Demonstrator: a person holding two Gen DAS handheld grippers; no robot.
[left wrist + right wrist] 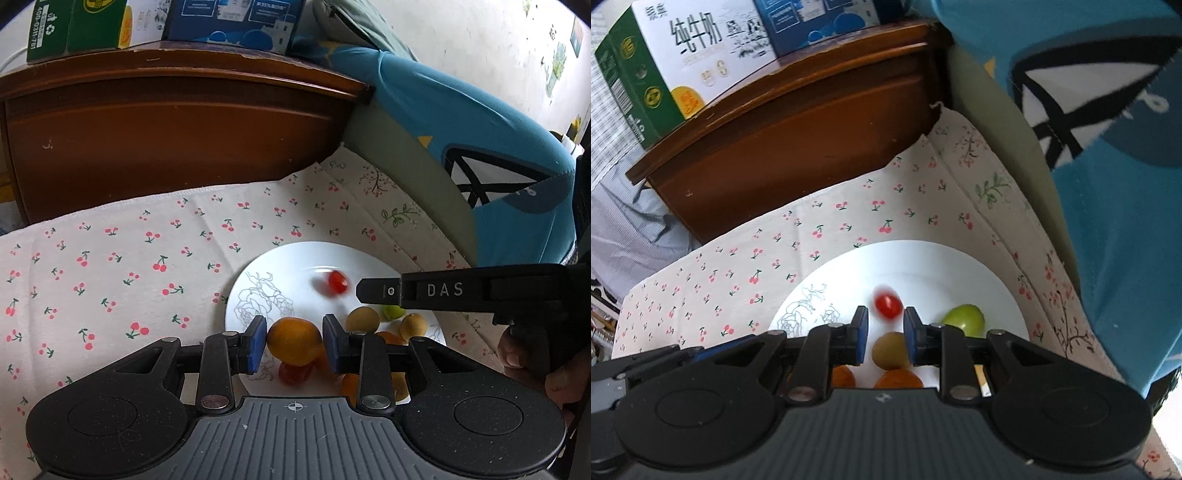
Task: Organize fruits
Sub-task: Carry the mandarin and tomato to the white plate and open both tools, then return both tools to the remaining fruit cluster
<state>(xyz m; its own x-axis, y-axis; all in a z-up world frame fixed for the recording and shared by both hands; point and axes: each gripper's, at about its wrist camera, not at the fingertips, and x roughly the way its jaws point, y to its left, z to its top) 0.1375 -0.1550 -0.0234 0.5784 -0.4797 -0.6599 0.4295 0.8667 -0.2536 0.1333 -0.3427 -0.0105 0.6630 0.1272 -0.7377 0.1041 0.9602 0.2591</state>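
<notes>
A white plate (295, 266) with a line-drawn flower lies on a cherry-print cloth. My left gripper (294, 341) is shut on an orange fruit (294, 341) held just above the plate. Below it lie a red fruit (293, 373), two brown-green fruits (363, 319), a green one (392, 312) and more orange ones. A red cherry tomato (338, 282) is blurred on the plate. My right gripper (885, 334) is open over the plate (923, 258), the red tomato (887, 305) just beyond its tips, a brown fruit (889, 350) below and a green fruit (964, 319) to the right.
A dark wooden headboard (166, 129) rises behind the cloth, with cartons (683, 55) on top. A blue and grey pillow (480, 147) lies along the right side. The right gripper's body (461, 291) reaches in from the right in the left wrist view.
</notes>
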